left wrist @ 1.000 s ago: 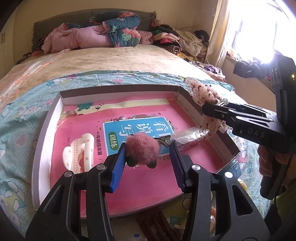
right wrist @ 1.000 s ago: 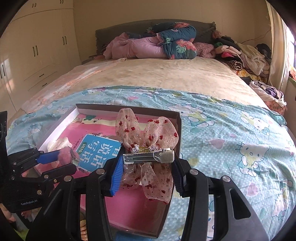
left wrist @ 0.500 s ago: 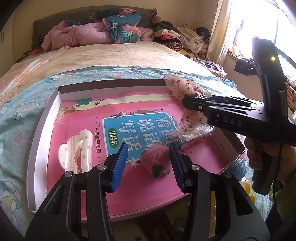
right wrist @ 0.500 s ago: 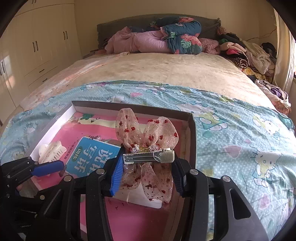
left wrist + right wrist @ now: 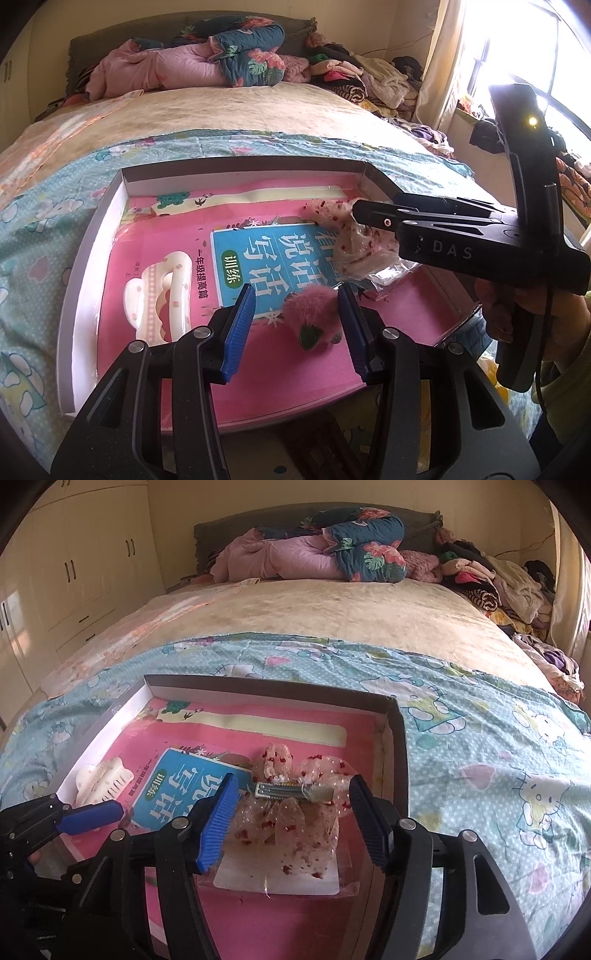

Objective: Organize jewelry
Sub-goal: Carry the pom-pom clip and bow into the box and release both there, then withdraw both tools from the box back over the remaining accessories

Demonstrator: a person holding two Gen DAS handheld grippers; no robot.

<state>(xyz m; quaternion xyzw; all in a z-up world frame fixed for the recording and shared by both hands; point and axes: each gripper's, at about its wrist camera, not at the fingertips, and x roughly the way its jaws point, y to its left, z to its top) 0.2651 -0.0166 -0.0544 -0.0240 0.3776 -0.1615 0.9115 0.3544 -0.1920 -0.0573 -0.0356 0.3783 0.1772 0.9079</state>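
A bed (image 5: 332, 616) with a beige cover fills the room. A blue cartoon-print sheet (image 5: 480, 738) lies across its near end. At the head sit a pink quilt (image 5: 280, 559) and a dark floral quilt (image 5: 369, 550), touching. Clothes (image 5: 491, 579) are heaped along the right side. Cream wardrobes (image 5: 74, 565) stand left; a bright window (image 5: 546, 55) glares right.

both grippers tilt downward; the left gripper (image 5: 295, 310) holds its jaws apart, the right gripper (image 5: 291, 812) has just been opening, pads pressing nothing.
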